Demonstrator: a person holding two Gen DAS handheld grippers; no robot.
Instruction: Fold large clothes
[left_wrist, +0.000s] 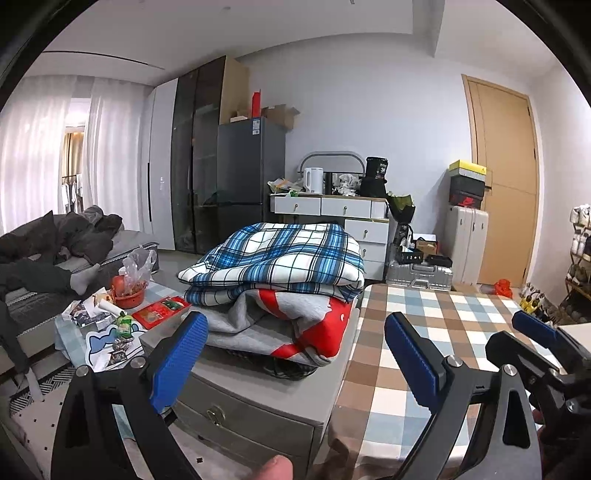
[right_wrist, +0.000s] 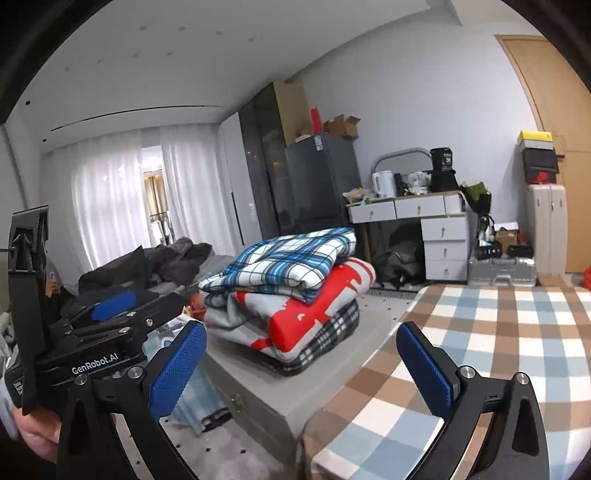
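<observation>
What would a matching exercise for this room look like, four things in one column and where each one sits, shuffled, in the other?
Things:
1. blue plaid blanket
2. white kettle
3. yellow-lidded box
4. red basket

Places:
A. top of the box stack on the pale suitcase
B. on the white drawer desk
C. top of the folded pile on the grey chest
D. on the cluttered low table beside the grey chest

Pairs: 1-C, 2-B, 3-A, 4-D
</observation>
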